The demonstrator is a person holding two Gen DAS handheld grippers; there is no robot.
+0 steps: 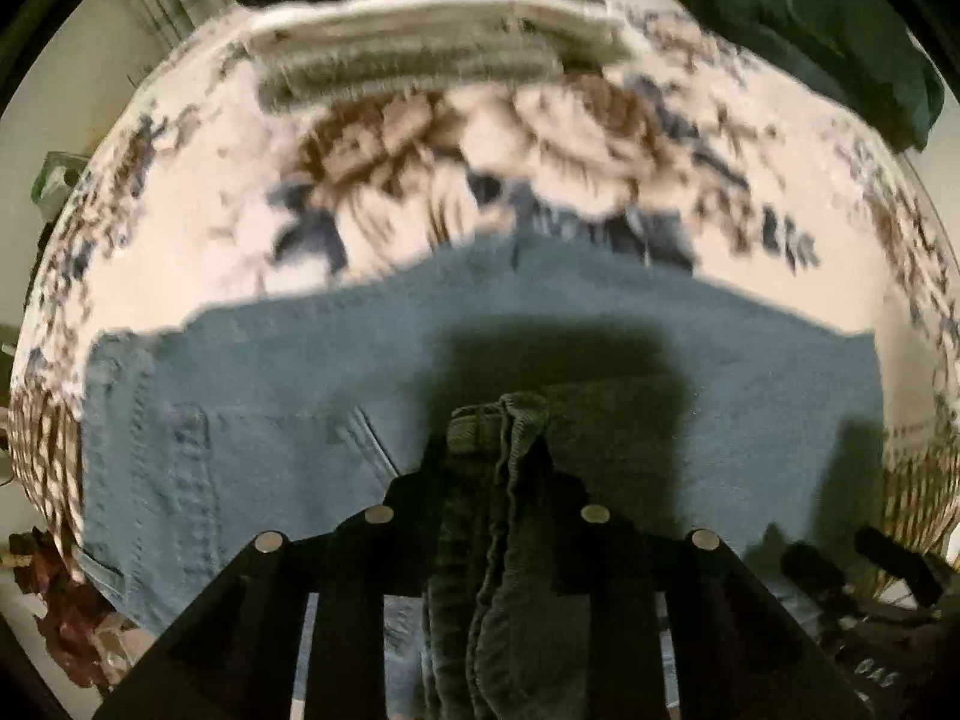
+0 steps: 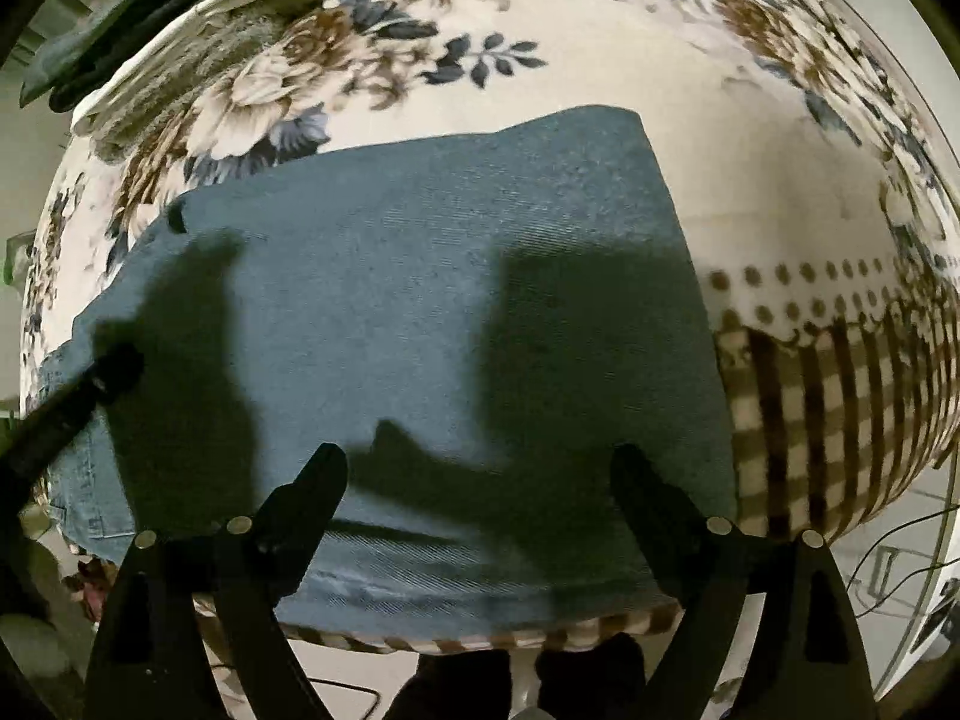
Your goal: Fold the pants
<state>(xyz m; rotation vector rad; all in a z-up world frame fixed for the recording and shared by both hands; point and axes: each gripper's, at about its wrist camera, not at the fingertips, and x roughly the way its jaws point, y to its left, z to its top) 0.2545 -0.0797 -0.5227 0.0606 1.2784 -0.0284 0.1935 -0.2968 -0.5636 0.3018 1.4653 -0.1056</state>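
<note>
Blue denim pants [image 1: 300, 396] lie spread on a floral tablecloth [image 1: 180, 252], with a pocket seam at the left. My left gripper [image 1: 495, 450] is shut on a bunched fold of the pants [image 1: 510, 540], held above the flat part. In the right wrist view the pants [image 2: 420, 276] lie folded flat across the table. My right gripper [image 2: 480, 462] is open and empty, its fingers [image 2: 318, 480] hovering over the near edge of the pants. The left gripper's tip [image 2: 114, 372] shows at the far left.
A folded pale cloth [image 1: 420, 48] and dark folded clothes [image 1: 810, 30] lie at the table's far side. The tablecloth's checked border [image 2: 840, 420] hangs over the near right edge. Floor and cables [image 2: 900, 564] show below.
</note>
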